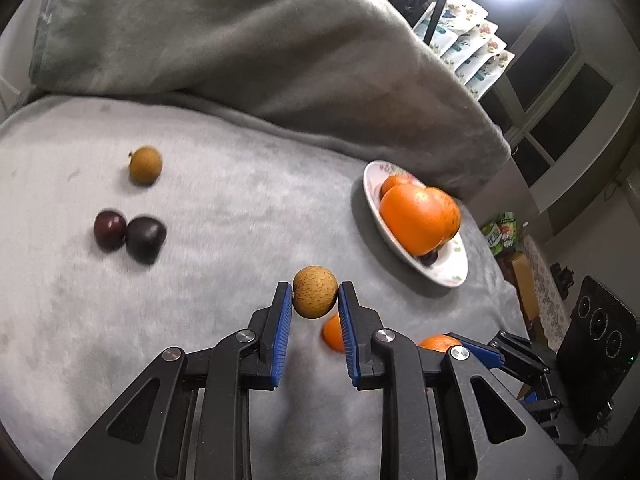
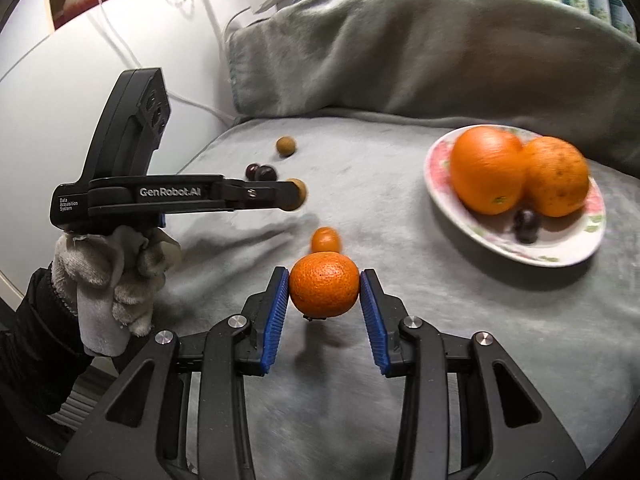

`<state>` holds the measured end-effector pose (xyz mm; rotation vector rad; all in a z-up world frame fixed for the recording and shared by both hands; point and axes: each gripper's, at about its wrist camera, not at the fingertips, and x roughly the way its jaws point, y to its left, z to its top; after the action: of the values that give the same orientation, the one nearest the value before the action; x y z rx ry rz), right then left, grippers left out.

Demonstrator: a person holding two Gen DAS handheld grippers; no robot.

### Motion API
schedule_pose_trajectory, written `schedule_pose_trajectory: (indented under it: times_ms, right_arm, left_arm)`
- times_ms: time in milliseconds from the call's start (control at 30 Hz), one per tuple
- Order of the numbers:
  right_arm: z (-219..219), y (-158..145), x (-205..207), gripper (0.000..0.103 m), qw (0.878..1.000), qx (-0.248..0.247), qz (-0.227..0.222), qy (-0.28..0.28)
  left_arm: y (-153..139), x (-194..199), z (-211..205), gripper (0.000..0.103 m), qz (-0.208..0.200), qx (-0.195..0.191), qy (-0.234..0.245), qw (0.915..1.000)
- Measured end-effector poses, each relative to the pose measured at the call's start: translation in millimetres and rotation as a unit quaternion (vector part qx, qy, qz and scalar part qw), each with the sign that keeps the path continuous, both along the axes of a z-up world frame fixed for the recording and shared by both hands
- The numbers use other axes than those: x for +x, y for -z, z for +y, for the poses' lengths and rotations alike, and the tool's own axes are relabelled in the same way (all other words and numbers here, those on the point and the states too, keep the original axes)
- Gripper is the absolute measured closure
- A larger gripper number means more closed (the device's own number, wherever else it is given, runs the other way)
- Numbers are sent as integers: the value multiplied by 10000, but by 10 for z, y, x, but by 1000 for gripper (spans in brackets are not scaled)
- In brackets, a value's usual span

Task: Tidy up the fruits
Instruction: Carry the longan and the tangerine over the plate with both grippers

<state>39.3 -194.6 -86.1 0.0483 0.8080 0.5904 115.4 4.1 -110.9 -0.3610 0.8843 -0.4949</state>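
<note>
Fruits, left wrist view: left tongs (image 1: pixel 316 294) grip a speckled tan longan (image 1: pixel 315 291) above a plush grey blanket (image 1: pixel 224 208); another longan (image 1: pixel 145 165) and two dark plums (image 1: pixel 129 233) lie loose; oranges (image 1: pixel 416 216) fill a floral plate (image 1: pixel 454 270) near the blanket's right edge.
Right wrist view: right tongs (image 2: pixel 325 285) clasp a dimpled tangerine (image 2: pixel 324 284) above the blanket; a smaller tangerine (image 2: pixel 326 239) lies beyond; a bunched fold (image 2: pixel 420 48) walls the back.

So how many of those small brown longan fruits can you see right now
2. One longan is held between the left gripper jaws; the other longan lies on the grey blanket beyond two dark fruits. The plate may hide more.
</note>
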Motion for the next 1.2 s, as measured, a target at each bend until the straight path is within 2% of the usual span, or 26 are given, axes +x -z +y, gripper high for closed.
schedule_pose_trajectory:
  times_ms: [533,1200]
  right_arm:
    - [-572,-206,40,65,9970,-49,-356,687]
    - [-975,-154,296,65,9912,-114,-419,1249]
  left_arm:
    - [-338,301,-432,81,-407,-31,263,9988]
    - [-424,755,-882,81,-500,187,511,9973]
